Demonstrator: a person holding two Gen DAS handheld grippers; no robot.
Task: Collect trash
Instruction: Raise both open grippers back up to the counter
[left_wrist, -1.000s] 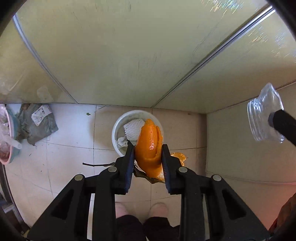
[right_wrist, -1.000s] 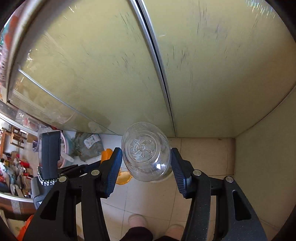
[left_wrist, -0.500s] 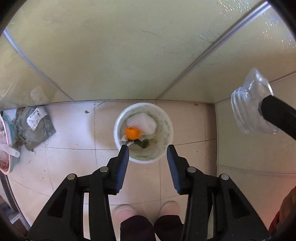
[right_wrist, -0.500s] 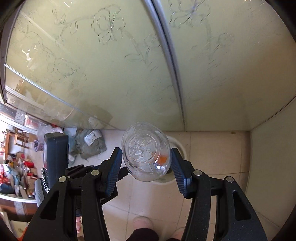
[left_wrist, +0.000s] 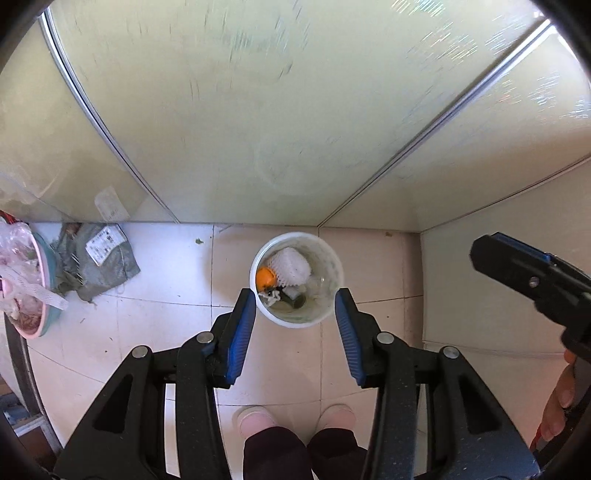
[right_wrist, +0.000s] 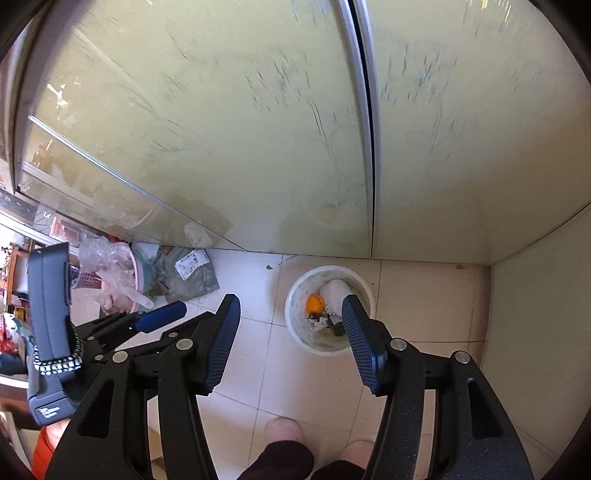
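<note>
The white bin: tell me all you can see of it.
The bin is a round, open-topped white container, seemingly plastic, standing upright on the tiled floor near the glass door. Inside lie a white foam net, an orange peel and dark scraps. No gripper touches it.

Both wrist views steeply downward from above, sharing the white bin (left_wrist: 297, 280) (right_wrist: 330, 309) on tiled floor (left_wrist: 166, 325)
</note>
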